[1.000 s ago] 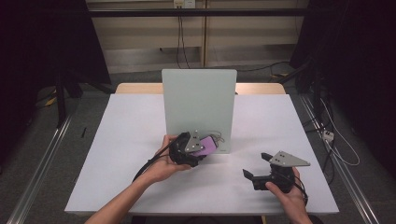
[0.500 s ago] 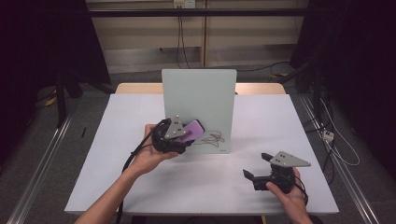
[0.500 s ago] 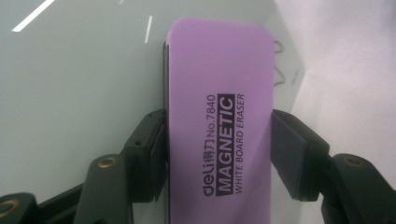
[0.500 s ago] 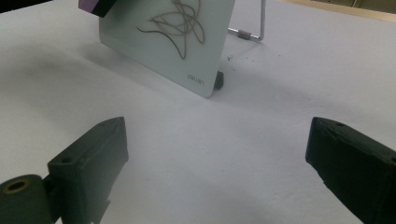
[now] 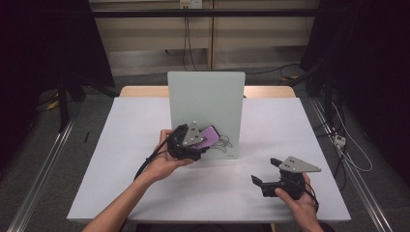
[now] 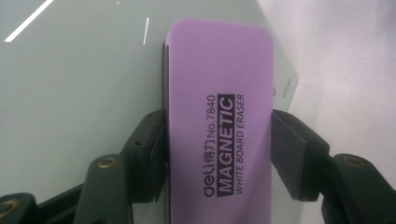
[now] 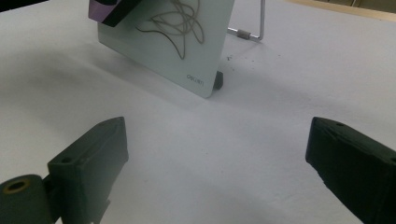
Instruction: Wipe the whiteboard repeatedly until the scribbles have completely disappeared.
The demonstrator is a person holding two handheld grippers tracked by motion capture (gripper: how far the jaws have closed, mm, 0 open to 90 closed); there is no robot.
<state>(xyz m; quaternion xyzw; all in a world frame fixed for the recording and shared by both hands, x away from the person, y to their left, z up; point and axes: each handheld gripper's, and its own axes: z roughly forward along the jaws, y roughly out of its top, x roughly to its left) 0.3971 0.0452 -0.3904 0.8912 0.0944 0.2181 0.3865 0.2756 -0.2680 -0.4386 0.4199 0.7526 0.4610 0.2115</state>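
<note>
- My left claw (image 5: 202, 145), clamped on the purple eraser (image 5: 209, 136), has swung back right across the board (image 5: 205, 104) since half a second ago.
- The eraser now sits beside the scribble (image 5: 223, 141), which remains, so wiping continues.
- My right claw (image 5: 268, 180) rests apart on the tabletop (image 5: 121, 169), unmoved.

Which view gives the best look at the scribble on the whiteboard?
The right gripper view: the scribble shows large and sharp on the whiteboard. The high view shows it small, beside the purple eraser. In the left gripper view the eraser fills the foreground.
</note>
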